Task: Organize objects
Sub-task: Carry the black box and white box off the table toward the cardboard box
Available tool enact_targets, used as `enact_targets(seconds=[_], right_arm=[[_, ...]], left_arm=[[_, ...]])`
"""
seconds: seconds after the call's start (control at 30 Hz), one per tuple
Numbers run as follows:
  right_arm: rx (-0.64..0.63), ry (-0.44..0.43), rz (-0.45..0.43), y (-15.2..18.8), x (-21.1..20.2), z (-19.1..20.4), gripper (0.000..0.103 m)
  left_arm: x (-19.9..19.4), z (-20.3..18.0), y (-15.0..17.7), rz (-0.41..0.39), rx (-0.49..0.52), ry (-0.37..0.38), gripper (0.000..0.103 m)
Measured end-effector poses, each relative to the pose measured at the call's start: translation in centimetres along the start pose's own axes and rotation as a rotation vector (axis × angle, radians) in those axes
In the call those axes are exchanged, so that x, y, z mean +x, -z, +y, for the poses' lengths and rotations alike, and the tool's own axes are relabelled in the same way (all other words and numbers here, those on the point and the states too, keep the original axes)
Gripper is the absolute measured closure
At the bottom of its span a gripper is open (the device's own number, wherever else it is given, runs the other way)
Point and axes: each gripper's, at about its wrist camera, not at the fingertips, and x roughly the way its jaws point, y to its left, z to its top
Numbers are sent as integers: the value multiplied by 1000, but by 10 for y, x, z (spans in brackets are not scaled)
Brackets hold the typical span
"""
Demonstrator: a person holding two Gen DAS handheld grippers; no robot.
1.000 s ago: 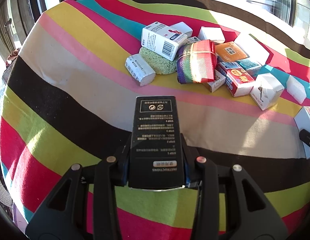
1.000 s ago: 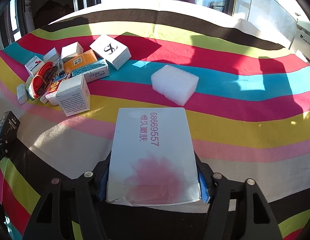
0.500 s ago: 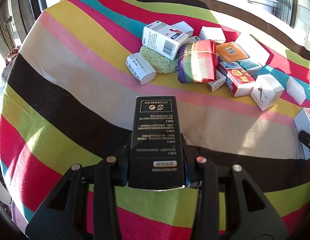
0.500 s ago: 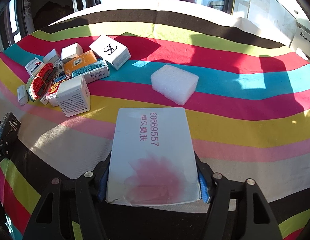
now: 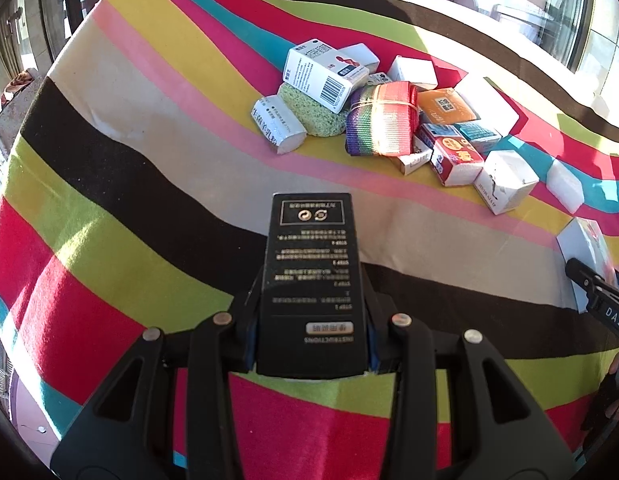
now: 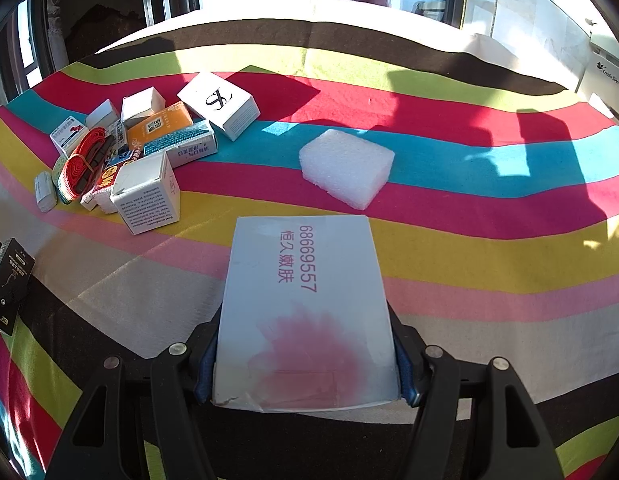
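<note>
Looking along the left gripper point(image 5: 311, 344), its jaws are clamped on a black box point(image 5: 312, 280) with gold print, held above the striped tablecloth point(image 5: 109, 208), with a pile of small boxes point(image 5: 397, 120) lying well beyond it. From the right wrist, the right gripper point(image 6: 305, 364) pinches a pale blue box point(image 6: 303, 312) with pink lettering over the same cloth, a white foam block point(image 6: 345, 166) just ahead and the pile far left.
</note>
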Motion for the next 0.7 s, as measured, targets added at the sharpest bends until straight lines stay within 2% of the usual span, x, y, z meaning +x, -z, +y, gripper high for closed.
enact_targets(seconds=[0.23, 0.33, 0.7], right_arm=[[-12, 2, -13, 3, -7, 4, 36], [-13, -50, -26, 9, -23, 17, 36], [-268, -294, -54, 39, -98, 152, 36]], left_arm=[[-41, 13, 7, -57, 9, -39, 60], [-60, 25, 13, -85, 12, -67, 60], [-105, 94, 41, -97, -58, -138, 60]])
